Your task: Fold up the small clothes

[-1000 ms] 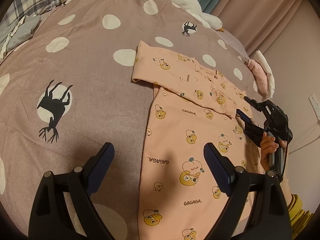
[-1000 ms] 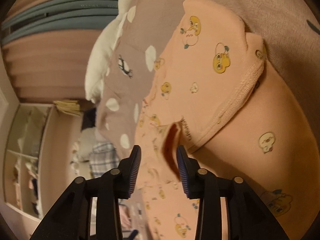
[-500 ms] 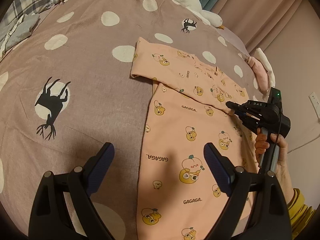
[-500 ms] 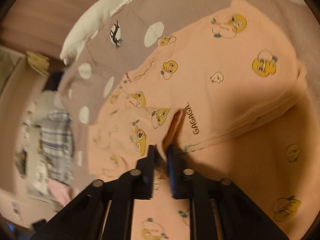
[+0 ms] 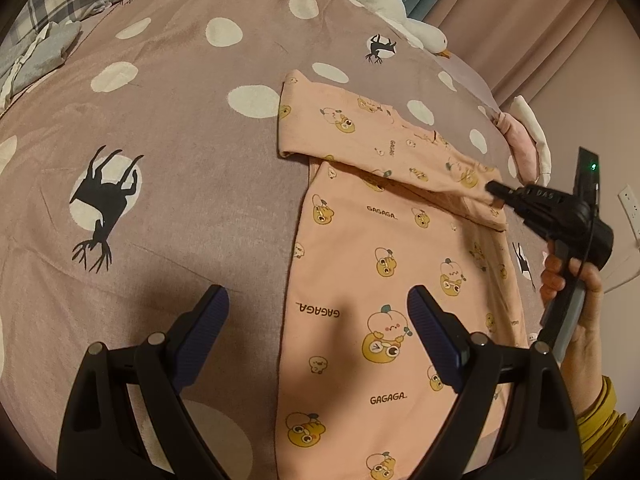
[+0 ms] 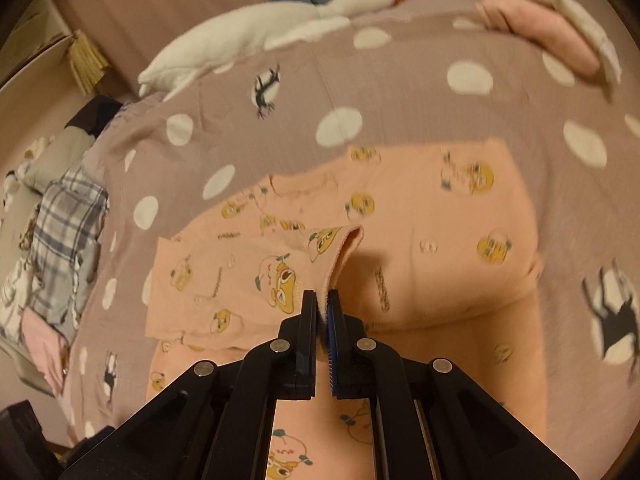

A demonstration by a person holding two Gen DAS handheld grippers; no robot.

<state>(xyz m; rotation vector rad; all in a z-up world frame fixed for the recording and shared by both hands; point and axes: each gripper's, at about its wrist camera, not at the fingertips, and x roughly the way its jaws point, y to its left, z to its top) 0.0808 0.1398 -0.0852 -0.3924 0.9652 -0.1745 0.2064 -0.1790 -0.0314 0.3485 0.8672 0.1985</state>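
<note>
A peach child's top point(image 5: 384, 280) printed with cartoon ducks and "GAGAGA" lies flat on the bed, one sleeve folded across its upper part. My left gripper point(image 5: 316, 316) is open and empty, hovering above the top's left edge. My right gripper point(image 6: 323, 304) is shut on the sleeve cuff point(image 6: 340, 252) of the top and holds it raised over the chest. In the left wrist view the right gripper point(image 5: 494, 192) grips the sleeve end at the top's right side.
The mauve bedspread point(image 5: 160, 160) has white dots and black deer. A white goose plush point(image 6: 256, 36) lies at the far edge. A pink and white folded pile point(image 6: 552, 28) sits at the right. Plaid and grey clothes point(image 5: 44, 32) lie at the far left.
My right gripper closed on the sleeve cuff and carried it inward over the top, while turning upright. The left gripper stayed open and barely moved.
</note>
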